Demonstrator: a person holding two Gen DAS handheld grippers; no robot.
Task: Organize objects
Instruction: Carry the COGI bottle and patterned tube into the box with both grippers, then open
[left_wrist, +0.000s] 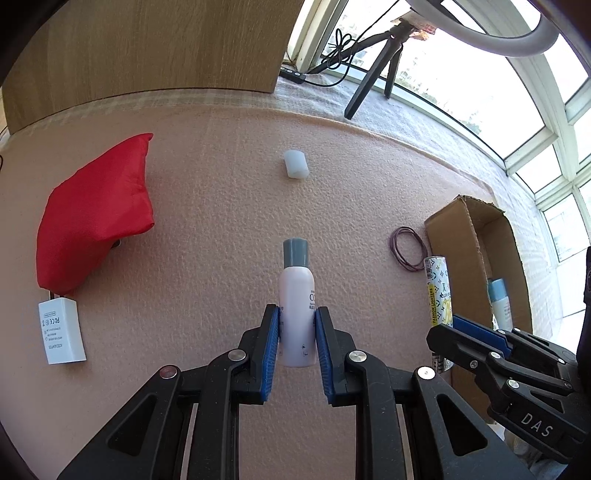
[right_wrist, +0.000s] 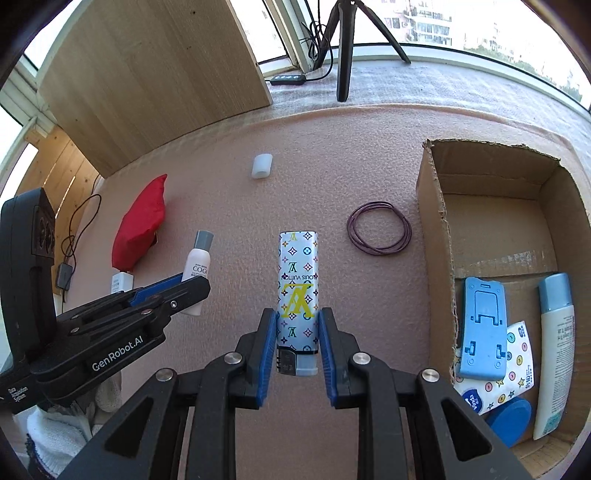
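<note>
- L gripper (left_wrist: 296, 334): blue pads were seen pinched on the lower body of a pale pink bottle (left_wrist: 297, 295); grey cap pointed fwd, away from the fingers, long axis in line w/ them.
- R gripper (right_wrist: 297, 330): pads were seen clamped on a patterned lighter (right_wrist: 297, 280), held near its metal end; long axis also ran fwd along the fingers.
- Both items were judged lifted clear of the pink mat (left_wrist: 221, 206), though contact w/ it could not be ruled out.
- Cardboard box (right_wrist: 436, 206) was noted to the R of both grippers, open side up, w/ a blue stand, tissue pack, blue lid and a white tube already inside.
- R gripper was judged nearer the box; L gripper would have to cross further rightward.
- Left on the mat: purple bands (right_wrist: 379, 228) just beside the box wall, white cap (right_wrist: 262, 167) further out, red pouch (left_wrist: 96, 210) and white adapter (left_wrist: 61, 330) far L.
</note>
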